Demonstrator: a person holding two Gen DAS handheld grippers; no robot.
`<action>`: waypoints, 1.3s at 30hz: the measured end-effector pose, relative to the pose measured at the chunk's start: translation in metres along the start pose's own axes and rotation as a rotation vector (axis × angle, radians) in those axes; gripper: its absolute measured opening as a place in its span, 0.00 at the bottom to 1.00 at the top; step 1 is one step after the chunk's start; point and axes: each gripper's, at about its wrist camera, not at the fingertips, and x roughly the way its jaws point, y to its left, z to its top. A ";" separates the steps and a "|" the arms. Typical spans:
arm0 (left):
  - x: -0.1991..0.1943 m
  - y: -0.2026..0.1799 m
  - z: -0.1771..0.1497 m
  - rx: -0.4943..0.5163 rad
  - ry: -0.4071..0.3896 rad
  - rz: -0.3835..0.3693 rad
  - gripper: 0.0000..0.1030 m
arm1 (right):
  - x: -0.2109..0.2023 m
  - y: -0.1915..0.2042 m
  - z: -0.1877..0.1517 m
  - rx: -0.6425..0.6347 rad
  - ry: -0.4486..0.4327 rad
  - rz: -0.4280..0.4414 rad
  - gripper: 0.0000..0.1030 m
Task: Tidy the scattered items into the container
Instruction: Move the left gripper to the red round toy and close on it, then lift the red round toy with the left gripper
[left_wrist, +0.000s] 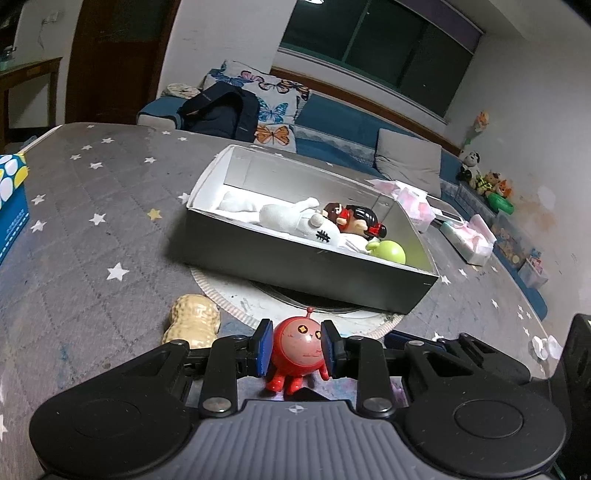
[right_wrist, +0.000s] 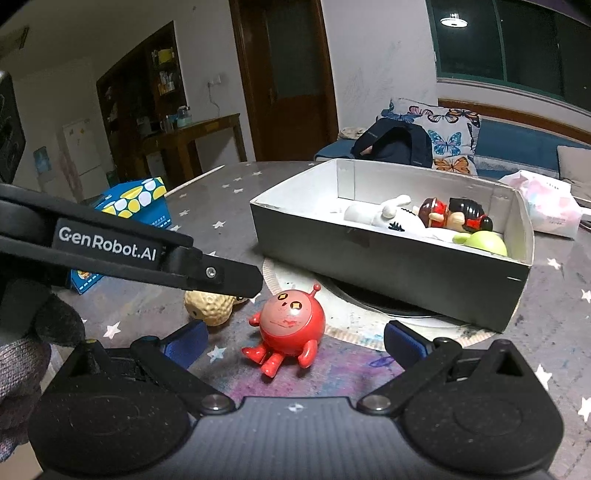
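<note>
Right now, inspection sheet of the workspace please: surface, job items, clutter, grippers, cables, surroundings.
Surface: grey star-print cloth with a round white mat under the box.
Job's things: open box holds a white plush, a doll and a green toy; red round toy and peanut toy lie outside it.
Clutter: blue patterned box, pink tissue packs.
Grippers: left gripper pads flank the red round toy, apparently touching it; right gripper open, empty.
Cables: nothing seen.
Surroundings: sofa, butterfly pillow, backpack, window.
</note>
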 end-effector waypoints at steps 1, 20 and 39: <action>0.001 0.000 0.000 0.002 0.003 -0.002 0.29 | 0.001 0.000 0.000 0.000 0.003 0.001 0.98; 0.023 0.006 0.008 -0.012 0.084 -0.066 0.29 | 0.022 -0.003 0.005 0.031 0.064 0.040 0.73; 0.040 0.006 0.013 0.024 0.148 -0.053 0.31 | 0.034 -0.008 0.006 0.054 0.081 0.071 0.58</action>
